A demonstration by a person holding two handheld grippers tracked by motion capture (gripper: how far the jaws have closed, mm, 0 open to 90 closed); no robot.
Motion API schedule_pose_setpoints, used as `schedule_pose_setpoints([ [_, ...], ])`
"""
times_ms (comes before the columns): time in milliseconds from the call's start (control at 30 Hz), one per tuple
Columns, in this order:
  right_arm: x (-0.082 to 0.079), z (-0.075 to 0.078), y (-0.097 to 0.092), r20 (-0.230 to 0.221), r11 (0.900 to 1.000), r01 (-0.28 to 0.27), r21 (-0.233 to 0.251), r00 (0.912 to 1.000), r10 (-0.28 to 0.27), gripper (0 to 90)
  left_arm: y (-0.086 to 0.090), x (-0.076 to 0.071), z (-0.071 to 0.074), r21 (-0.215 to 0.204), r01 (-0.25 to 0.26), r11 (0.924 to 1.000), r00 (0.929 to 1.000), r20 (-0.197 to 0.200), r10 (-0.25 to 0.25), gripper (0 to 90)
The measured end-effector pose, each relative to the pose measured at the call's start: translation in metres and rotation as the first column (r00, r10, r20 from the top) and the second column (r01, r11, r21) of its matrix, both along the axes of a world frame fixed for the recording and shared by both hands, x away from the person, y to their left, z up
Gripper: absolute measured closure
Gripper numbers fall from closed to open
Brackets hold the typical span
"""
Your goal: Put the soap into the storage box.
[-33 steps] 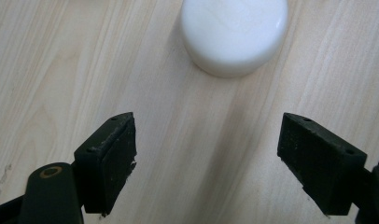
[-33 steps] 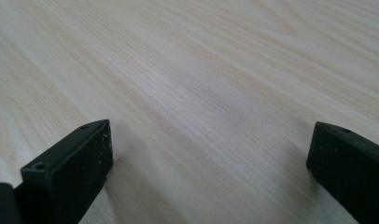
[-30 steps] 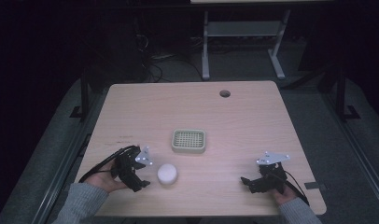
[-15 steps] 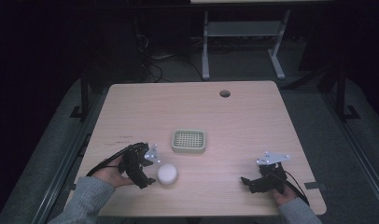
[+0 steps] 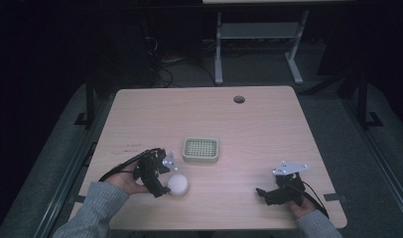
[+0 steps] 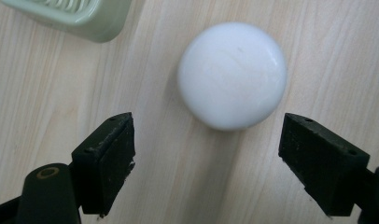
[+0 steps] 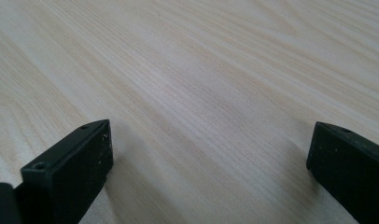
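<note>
Left tool (image 6: 206,154) open near white ball (image 6: 232,74); green tray (image 5: 200,150) seemingly empty.

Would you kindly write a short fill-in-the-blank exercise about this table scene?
1. The left gripper has its jaws ____ on either side of the white ball.
2. The ball rests on the ____ table.
3. The slotted tray is pale ____.
4. The right gripper holds ____.

Missing words: open; wooden; green; nothing
</note>
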State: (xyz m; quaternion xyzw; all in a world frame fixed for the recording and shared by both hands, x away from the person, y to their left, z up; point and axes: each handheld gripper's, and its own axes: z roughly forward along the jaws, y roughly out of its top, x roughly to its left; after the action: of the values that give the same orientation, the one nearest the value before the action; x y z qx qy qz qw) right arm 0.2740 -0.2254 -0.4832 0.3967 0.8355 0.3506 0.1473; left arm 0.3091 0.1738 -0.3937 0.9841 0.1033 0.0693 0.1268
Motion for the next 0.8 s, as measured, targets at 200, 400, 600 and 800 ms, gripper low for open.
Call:
schedule_pose_setpoints([
  [200,0.0,0.0,0.0,0.001,1.0,0.0,-0.001,1.0,0.0,0.0,-0.005,0.003,-0.001,0.003,-0.003,1.0,1.0,-0.006,0.003,17.6],
  [400,0.0,0.0,0.0,-0.005,1.0,0.003,0.001,1.0,-0.003,0.0,-0.01,0.007,-0.003,0.006,-0.006,1.0,0.9998,-0.017,0.006,17.4],
  [600,0.0,0.0,0.0,-0.005,1.0,0.003,0.001,1.0,-0.003,0.0,-0.018,0.01,-0.009,0.024,0.018,0.9996,0.999,-0.042,-0.017,17.4],
  [800,0.0,0.0,0.0,-0.005,1.0,0.003,0.001,1.0,-0.003,0.0,-0.027,0.009,-0.016,0.045,0.039,0.9982,0.9968,-0.072,-0.036,17.4],
])
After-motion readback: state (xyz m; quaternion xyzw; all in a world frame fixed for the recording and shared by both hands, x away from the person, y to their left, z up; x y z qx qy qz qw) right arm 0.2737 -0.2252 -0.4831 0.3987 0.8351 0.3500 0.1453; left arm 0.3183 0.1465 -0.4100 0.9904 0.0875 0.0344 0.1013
